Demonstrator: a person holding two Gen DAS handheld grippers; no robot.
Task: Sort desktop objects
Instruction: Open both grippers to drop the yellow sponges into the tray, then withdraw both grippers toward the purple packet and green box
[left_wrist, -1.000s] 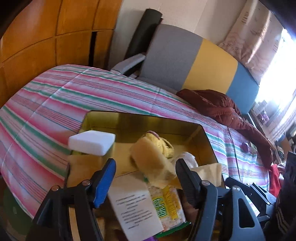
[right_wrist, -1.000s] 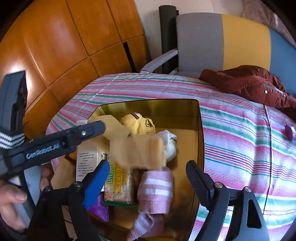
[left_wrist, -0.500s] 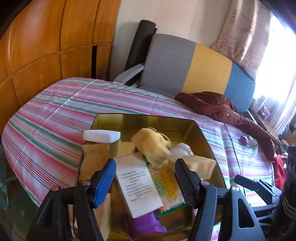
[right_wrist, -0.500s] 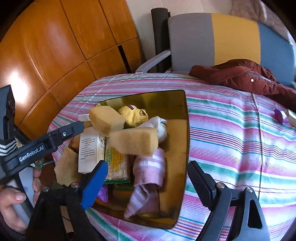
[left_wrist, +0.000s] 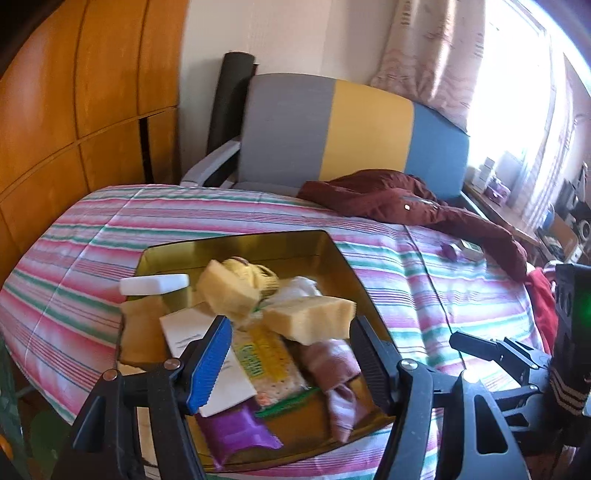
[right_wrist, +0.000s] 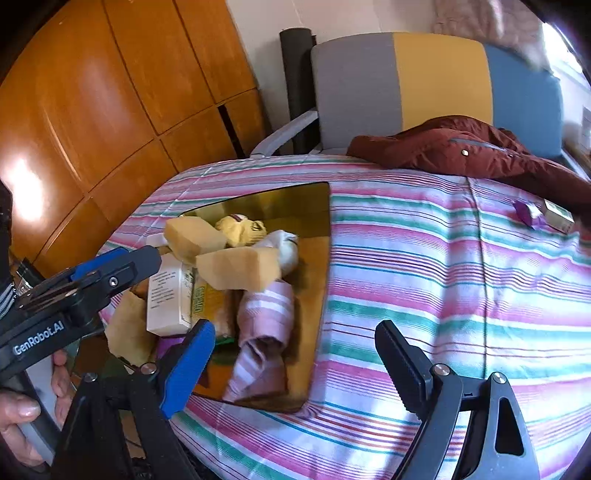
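A gold tray (left_wrist: 236, 245) (right_wrist: 314, 295) on the striped cloth holds yellow sponges (left_wrist: 308, 319) (right_wrist: 238, 267), a white box (left_wrist: 192, 334) (right_wrist: 168, 299), a cracker pack (left_wrist: 266, 363), a pink striped cloth (left_wrist: 334, 363) (right_wrist: 266, 317), a purple packet (left_wrist: 236, 434), a white eraser (left_wrist: 153, 284) and a yellow sock (left_wrist: 251, 271). My left gripper (left_wrist: 291, 362) is open and empty above the tray's near end. My right gripper (right_wrist: 295, 365) is open and empty over the tray's right edge. A purple item (right_wrist: 526, 214) and a small box (right_wrist: 557, 214) lie at the far right.
A dark red jacket (left_wrist: 399, 203) (right_wrist: 461, 147) lies across the table's far right. A grey, yellow and blue chair (left_wrist: 332, 129) stands behind the table. Wooden panels (right_wrist: 92, 92) line the left wall. The striped cloth (right_wrist: 461, 277) stretches right of the tray.
Both grippers have pulled back and up from the tray, so more of the table shows. The sponges that were moving at the tray have settled on the pile.
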